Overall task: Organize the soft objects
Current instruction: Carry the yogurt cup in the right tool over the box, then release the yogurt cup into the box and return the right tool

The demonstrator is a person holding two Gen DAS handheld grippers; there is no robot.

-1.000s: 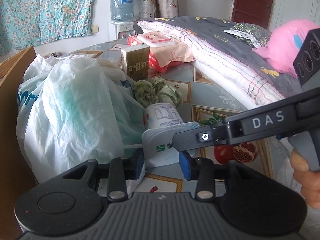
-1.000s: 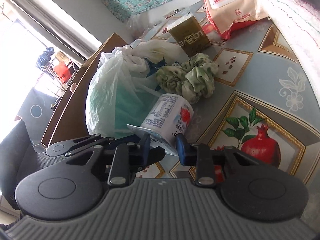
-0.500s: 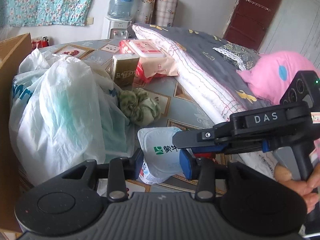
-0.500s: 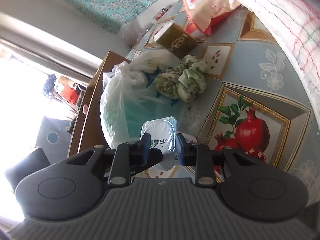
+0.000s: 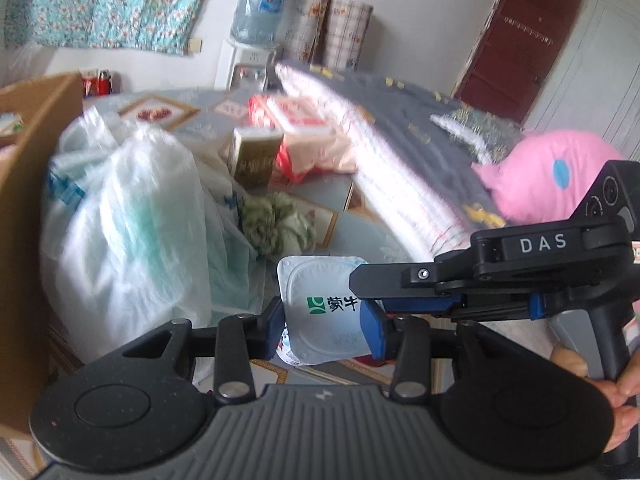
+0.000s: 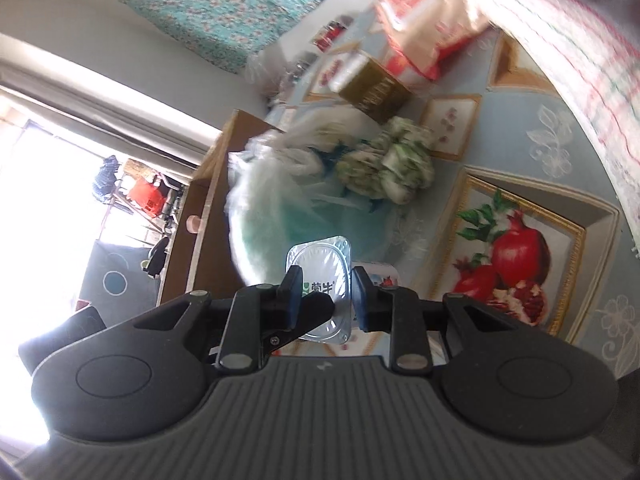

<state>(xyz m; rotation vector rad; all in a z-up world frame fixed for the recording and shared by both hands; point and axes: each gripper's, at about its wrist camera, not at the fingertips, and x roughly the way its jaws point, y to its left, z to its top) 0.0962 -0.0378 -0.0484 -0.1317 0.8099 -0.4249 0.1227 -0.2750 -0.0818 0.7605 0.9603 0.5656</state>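
the yogurt cup (image 5: 326,312) hangs foil lid toward both cameras, lifted off the patterned surface (image 6: 560,92) just in front of the white plastic bag (image 5: 132,232). both claws pinch it at once: the left claw (image 5: 322,326) across its sides, the right claw (image 6: 326,300) reaching in crosswise. judging from that, two grips pulling unevenly could crush the thin wall or burst the foil, and motion blur hints at quick movement. the left view alone shows the pink plush (image 5: 548,176) and folded bedding (image 5: 404,184); the right view alone shows the pomegranate print (image 6: 516,256) under the cup, with the green cloth bundle (image 6: 390,164) beyond.
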